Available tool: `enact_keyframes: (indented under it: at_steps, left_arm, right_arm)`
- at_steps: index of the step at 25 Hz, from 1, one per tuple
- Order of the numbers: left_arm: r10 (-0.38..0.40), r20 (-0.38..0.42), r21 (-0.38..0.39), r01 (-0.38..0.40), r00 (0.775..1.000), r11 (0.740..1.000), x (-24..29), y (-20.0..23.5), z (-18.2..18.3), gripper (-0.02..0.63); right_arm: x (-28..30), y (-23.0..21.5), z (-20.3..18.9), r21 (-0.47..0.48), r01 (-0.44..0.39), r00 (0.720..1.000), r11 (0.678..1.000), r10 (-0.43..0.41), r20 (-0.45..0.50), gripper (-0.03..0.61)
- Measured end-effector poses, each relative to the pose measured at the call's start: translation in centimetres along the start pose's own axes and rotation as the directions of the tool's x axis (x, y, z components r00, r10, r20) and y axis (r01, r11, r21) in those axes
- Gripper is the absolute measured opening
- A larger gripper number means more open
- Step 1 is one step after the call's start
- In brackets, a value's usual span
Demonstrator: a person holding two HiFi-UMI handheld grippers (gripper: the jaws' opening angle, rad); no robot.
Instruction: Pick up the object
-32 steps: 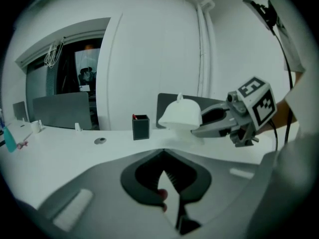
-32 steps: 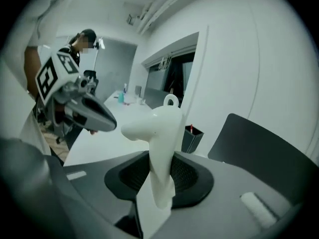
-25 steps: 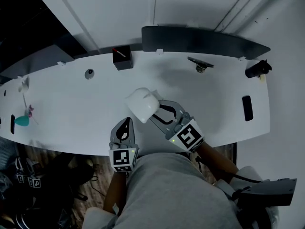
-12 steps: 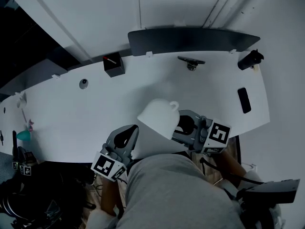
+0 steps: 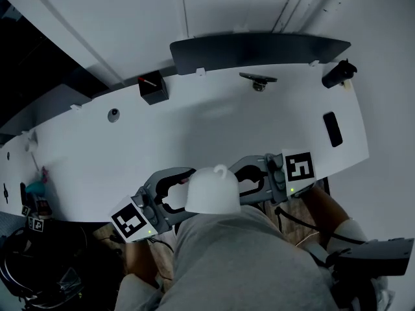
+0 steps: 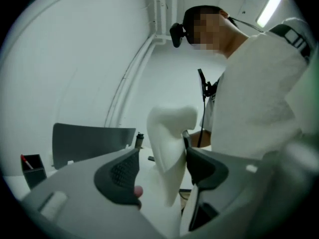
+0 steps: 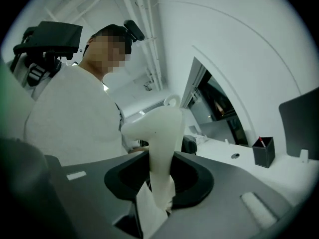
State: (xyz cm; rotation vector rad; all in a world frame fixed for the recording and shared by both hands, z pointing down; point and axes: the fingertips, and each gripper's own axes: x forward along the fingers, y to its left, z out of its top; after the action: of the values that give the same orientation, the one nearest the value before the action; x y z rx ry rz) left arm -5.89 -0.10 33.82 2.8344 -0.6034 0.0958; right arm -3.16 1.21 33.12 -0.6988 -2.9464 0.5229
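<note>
A white bell-shaped object (image 5: 211, 190) with a small loop on top hangs over the near edge of the white table (image 5: 97, 161), close to the person's lap. My right gripper (image 5: 241, 179) is shut on its right side. In the right gripper view the object's thin wall (image 7: 162, 148) is pinched between the dark pads. My left gripper (image 5: 183, 190) reaches round the left side, and its jaws are opening. In the left gripper view the object (image 6: 172, 143) stands between the jaws, with a gap to the left pad (image 6: 122, 176).
At the table's back stand a black pen holder (image 5: 153, 88), a dark grey panel (image 5: 259, 47), a small metal clip (image 5: 258, 80) and a black cylinder (image 5: 338, 74). A flat black slab (image 5: 332, 129) lies at the right, a small round knob (image 5: 113, 114) at the left.
The right gripper has lifted the white object off the table and brought it toward the person. The left gripper has swung in beside it and opened round it.
</note>
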Motion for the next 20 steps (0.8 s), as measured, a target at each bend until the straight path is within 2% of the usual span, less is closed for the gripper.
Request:
enact_keyframes:
  at_steps: [4,7,10,11,15,20]
  left_arm:
    - [-0.123,-0.058,0.034,0.125,0.991,0.992,0.7,-2.6,-0.2,0.282]
    - [-0.173,-0.041,0.02,0.174,0.984,0.985,1.3,-3.9,0.0,0.278]
    - [-0.162,-0.023,0.038,0.163,0.987,0.986,1.7,-4.0,0.1,0.245]
    - [-0.154,-0.023,0.038,0.155,0.988,0.987,1.8,-4.0,0.0,0.191]
    - [-0.123,0.01,0.007,0.123,0.992,0.992,1.9,-3.6,0.2,0.177]
    - [-0.051,0.051,-0.006,0.051,0.997,0.999,2.1,-2.3,0.0,0.167]
  right_arm:
    - [0.4,1.7,-0.4,0.021,-0.137,0.986,0.99,0.138,-0.088,0.126]
    - [0.6,2.4,-0.1,0.054,-0.199,0.976,0.979,0.203,-0.082,0.126]
    - [0.7,1.9,0.3,0.07,-0.196,0.979,0.978,0.2,-0.049,0.127]
    - [0.7,1.6,0.3,0.074,-0.188,0.98,0.979,0.192,-0.044,0.126]
    - [0.4,1.0,0.8,0.072,-0.175,0.984,0.982,0.177,-0.015,0.127]
    - [0.3,-0.3,1.1,0.041,-0.113,0.993,0.993,0.113,-0.021,0.138]
